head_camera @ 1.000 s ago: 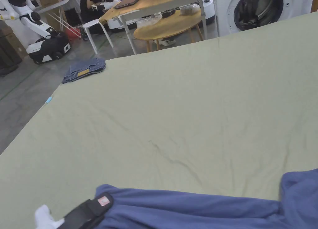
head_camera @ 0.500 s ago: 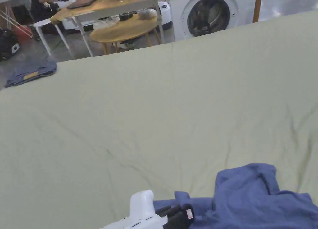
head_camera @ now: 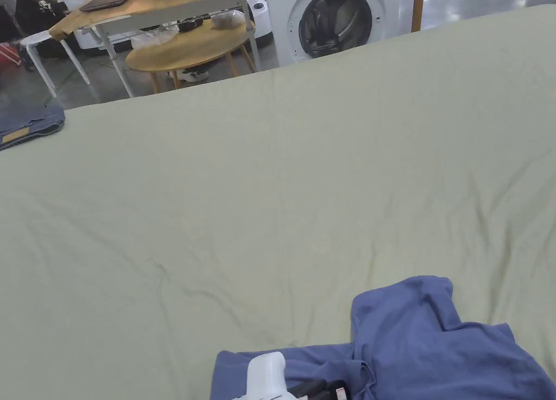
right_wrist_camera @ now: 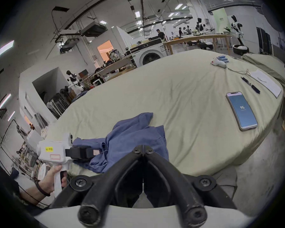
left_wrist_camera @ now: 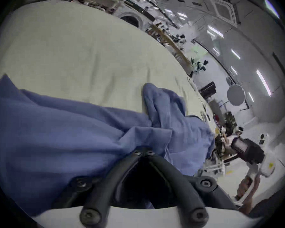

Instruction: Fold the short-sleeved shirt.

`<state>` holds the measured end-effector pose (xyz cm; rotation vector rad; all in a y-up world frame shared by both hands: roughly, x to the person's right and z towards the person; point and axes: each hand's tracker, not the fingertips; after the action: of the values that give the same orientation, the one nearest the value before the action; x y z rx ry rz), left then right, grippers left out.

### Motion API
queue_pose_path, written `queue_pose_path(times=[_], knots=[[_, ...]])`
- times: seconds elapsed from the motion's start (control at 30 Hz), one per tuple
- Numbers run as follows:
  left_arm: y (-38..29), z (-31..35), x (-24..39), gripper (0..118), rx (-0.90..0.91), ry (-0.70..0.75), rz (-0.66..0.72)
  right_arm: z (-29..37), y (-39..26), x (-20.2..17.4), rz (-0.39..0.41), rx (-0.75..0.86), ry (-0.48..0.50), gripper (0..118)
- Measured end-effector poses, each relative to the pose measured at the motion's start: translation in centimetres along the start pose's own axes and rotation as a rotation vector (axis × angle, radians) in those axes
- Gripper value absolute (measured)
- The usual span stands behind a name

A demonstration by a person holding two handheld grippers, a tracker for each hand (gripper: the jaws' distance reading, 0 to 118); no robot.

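The blue short-sleeved shirt (head_camera: pixel 434 347) is lying crumpled at the near edge of the worktop (head_camera: pixel 304 189), which is wearing a pale green cover, with one sleeve sticking up toward the far side. The left gripper (left_wrist_camera: pixel 143 151) is sitting at the shirt's left part; in its own view its fingers (left_wrist_camera: pixel 122 167) are meeting at the tips right against a fold of the blue cloth, and the cloth is bunching there, so they appear to be pinching the shirt. In the right gripper view the same tool, white-bodied with a black front, is resting on the shirt's left end with a hand (right_wrist_camera: pixel 56 180) gripping its handle. In the head view its white top is poking up at the bottom edge, touching the cloth. The right gripper (right_wrist_camera: pixel 143 149) is hanging just off the worktop's near edge, its fingers (right_wrist_camera: pixel 161 164) pressed together at the tips with nothing between them, the shirt lying just beyond. Farther right on the worktop a phone (right_wrist_camera: pixel 241 110) is lying face up, with a pen (right_wrist_camera: pixel 250 85) and a sheet of paper (right_wrist_camera: pixel 265 83) beyond it, well apart from the shirt. A folded pair of jeans (head_camera: pixel 27 125) is sitting at the far left corner, and a washing machine (head_camera: pixel 331 18) is standing past the far edge.
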<state>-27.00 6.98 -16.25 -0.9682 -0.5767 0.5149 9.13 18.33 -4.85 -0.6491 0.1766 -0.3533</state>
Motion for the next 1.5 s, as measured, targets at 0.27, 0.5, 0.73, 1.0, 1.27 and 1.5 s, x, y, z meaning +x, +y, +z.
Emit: queue_pose_path(times=[0.27,0.5,0.73,1.0,1.27,1.5], knots=[[1.5,9.4,-3.2,74,0.253,-0.077,0.044,-1.4,-0.3,-0.4,0.025,-0.019,0.037,0],[0.4,14.3,-10.9,74,0.387,0.0,0.325,-2.2,-0.4,0.1,0.021,-0.038,0.055,0],[-0.6,8.5,-10.4,14,0.236,-0.024,0.376,-1.7,-0.3,0.1,0.025,-0.041,0.046,0],[0.9,16.6,-8.7,8,0.455,-0.08,0.499,-0.9,0.2,0.4,0.037,-0.025,0.021,0],[5.4,16.3,1.0,8,0.425,0.025,0.101,-0.5,0.5,0.3,0.031,-0.007,0.011,0],[4.1,1.9,5.6,21,0.09,-0.116,-0.016,0.5,0.1,-0.3,0.05,-0.004,0.006,0]])
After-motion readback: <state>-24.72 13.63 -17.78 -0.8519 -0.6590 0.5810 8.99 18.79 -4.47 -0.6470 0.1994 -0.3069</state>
